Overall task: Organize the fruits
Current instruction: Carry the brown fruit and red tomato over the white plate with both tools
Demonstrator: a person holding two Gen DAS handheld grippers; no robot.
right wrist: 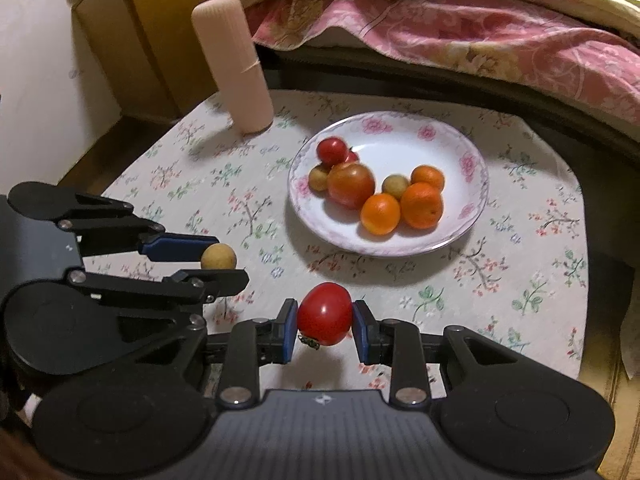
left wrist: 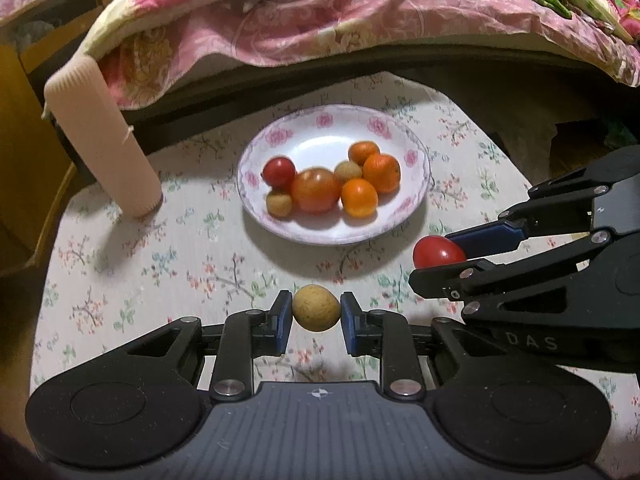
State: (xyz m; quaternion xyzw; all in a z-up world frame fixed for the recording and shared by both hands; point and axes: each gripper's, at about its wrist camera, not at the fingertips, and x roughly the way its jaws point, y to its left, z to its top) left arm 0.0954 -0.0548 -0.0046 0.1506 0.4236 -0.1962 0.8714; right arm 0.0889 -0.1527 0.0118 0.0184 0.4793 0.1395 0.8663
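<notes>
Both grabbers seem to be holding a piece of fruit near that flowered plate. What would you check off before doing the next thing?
1. Left gripper clamped on the small tan fruit: ok, both pads press its sides.
2. Right gripper clamped on the red tomato: ok, held between the pads.
3. Both fruits lifted off the tablecloth: cannot tell for sure, though shadows beneath suggest so.
4. Free room on the plate: ok, its far half is bare; the fruit sits in the near half.
5. Grippers apart from each other: ok, side by side, not touching.
6. Pink cylinder out of the way: ok, it stands left of the plate.
</notes>
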